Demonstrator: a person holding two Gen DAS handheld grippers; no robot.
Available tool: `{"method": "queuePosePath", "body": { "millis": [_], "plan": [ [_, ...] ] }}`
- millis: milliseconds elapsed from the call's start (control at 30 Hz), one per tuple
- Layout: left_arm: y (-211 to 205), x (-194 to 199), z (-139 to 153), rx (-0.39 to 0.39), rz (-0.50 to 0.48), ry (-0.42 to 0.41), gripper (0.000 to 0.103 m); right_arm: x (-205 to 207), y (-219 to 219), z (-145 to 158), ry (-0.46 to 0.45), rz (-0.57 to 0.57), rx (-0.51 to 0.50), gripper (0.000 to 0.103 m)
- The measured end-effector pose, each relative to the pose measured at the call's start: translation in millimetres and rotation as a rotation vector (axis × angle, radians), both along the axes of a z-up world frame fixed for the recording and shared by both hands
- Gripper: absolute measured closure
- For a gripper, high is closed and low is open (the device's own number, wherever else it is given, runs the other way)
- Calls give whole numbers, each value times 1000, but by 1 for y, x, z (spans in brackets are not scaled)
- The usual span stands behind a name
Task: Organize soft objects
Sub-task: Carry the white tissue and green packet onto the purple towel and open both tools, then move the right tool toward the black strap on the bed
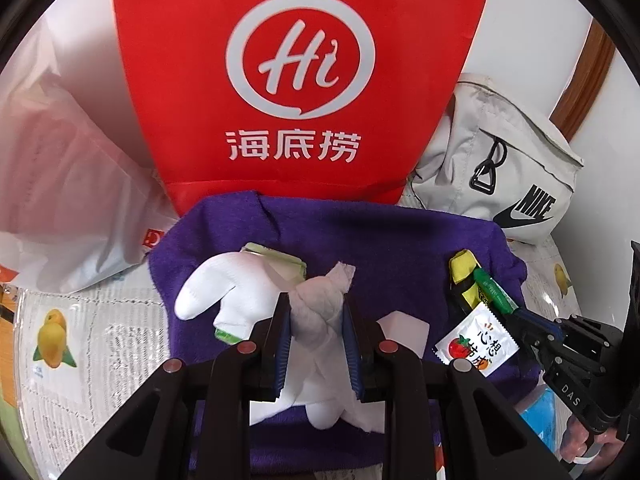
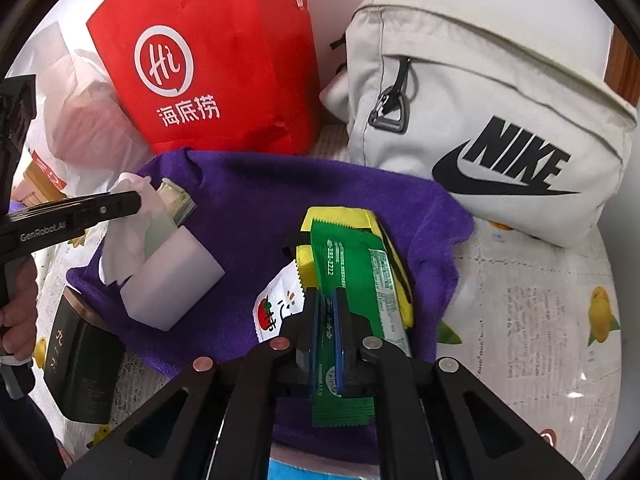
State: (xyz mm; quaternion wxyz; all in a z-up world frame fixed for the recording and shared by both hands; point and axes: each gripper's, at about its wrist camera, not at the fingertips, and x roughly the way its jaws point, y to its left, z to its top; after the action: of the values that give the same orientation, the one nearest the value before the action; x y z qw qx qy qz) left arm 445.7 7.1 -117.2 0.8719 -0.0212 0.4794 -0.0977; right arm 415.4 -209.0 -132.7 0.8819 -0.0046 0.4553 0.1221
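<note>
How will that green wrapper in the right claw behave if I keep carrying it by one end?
Probably floppy: the green wrapper is a thin, flat packet, pinched near one end by the right claw, so the free length may droop. Its glossy film looks slippery, so it could slide out. It seems light; it should land softly on the purple towel.

We take this for a home: a bench under a clear cover over a cloth printed with newsprint and yellow birds [image 2: 600,316], a red restaurant bag [image 1: 300,80], a pale Nike backpack [image 2: 480,120] against a white wall.
</note>
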Motion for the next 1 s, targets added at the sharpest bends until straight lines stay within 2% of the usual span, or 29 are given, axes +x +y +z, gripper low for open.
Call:
{"method": "queuePosePath", "body": {
  "millis": [67,200,267,333,533,833,1000],
  "plan": [
    [-1,3,-4,2,4,9,80,1,1,0,6,3,4,92],
    [-6,8,-7,20,2,14,80,-1,0,1,6,9,15,63],
    [-7,9,-7,19,0,14,79,-4,-1,3,-10,9,13,60],
    [-8,10,-8,13,-6,18,77,-6,-1,6,-13,9,11,60],
    [-9,4,1,54,15,10,47,-20,4,17,-41,39,7,60],
    [-8,-31,35,86,34,-48,45,-57,7,36,-72,65,24,60],
    [-3,-63,52,74,41,-69,45,-92,13,33,-59,83,46,59]
  ]
}}
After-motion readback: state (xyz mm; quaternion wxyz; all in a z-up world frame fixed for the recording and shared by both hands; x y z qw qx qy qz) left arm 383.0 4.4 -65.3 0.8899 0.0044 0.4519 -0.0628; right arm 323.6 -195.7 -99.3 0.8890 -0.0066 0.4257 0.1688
